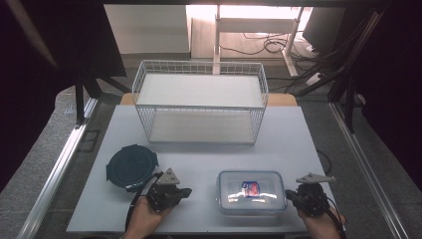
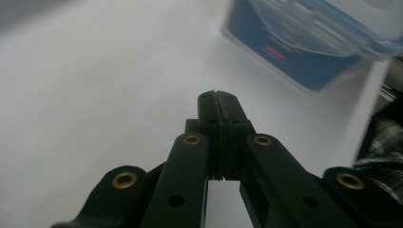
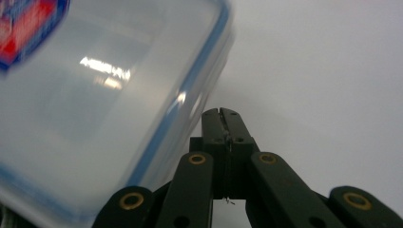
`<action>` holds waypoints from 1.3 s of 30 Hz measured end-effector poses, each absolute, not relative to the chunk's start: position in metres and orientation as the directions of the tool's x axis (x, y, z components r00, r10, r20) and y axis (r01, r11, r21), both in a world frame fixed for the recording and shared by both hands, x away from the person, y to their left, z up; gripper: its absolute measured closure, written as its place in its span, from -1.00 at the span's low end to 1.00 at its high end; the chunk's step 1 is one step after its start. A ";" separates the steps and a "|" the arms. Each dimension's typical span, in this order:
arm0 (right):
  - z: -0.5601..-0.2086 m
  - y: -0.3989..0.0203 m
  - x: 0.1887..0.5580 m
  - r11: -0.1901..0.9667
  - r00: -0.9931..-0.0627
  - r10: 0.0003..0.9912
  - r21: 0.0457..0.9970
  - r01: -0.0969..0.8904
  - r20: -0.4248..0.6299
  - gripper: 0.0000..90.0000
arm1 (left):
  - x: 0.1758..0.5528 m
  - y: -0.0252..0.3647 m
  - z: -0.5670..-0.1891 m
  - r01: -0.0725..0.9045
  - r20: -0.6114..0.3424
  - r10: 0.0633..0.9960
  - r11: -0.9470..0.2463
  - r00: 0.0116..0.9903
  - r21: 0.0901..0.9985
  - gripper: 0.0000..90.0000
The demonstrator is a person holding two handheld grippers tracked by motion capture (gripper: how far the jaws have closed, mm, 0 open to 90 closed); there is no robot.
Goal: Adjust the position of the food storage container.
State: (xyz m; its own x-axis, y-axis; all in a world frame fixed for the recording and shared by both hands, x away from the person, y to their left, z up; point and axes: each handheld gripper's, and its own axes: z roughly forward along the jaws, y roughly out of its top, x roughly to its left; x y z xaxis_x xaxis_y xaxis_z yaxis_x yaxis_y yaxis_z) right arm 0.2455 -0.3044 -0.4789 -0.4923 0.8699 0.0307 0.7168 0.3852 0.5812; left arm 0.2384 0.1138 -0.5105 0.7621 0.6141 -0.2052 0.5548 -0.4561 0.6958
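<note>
A clear rectangular box (image 1: 251, 191) with a blue-rimmed lid and a red-and-blue label lies near the table's front edge. My left gripper (image 1: 188, 192) is held to its left, pointing at it across a short gap, with the jaws pressed together and nothing between them. The left gripper view has the shut left gripper (image 2: 218, 97) over bare table, the box (image 2: 309, 42) ahead at the upper right. My right gripper (image 1: 289, 195) sits just off the box's right side. In the right gripper view the right gripper (image 3: 221, 114) is shut and empty beside the box's (image 3: 95, 95) corner.
A round dark container (image 1: 132, 165) with a blue lid sits at the front left, just behind my left hand. A white wire basket (image 1: 199, 99) with two shelves stands at the back of the white table (image 1: 293, 144). Metal rails run along both sides.
</note>
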 end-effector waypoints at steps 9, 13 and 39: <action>-0.483 -0.289 0.241 0.387 -0.531 0.842 0.582 0.715 0.093 0.98 | 0.230 0.097 -0.516 0.560 -0.260 0.560 -0.471 0.787 0.681 1.00; -0.485 -0.272 0.248 0.397 -0.565 0.817 0.597 0.697 0.117 0.98 | 0.231 0.100 -0.518 0.578 -0.273 0.570 -0.465 0.775 0.671 0.99; -0.492 -0.189 0.291 0.502 -0.698 0.708 0.621 0.602 0.104 0.99 | 0.252 0.167 -0.521 0.689 -0.280 0.724 -0.357 0.631 0.631 1.00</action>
State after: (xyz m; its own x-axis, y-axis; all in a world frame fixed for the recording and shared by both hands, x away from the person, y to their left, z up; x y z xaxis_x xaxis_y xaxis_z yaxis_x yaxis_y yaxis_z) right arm 0.2915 -0.1894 -0.4915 -0.6983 0.7082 0.1041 0.6019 0.5021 0.6210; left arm 0.2521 0.1668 -0.5206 0.6308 0.7237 -0.2800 0.6892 -0.3566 0.6308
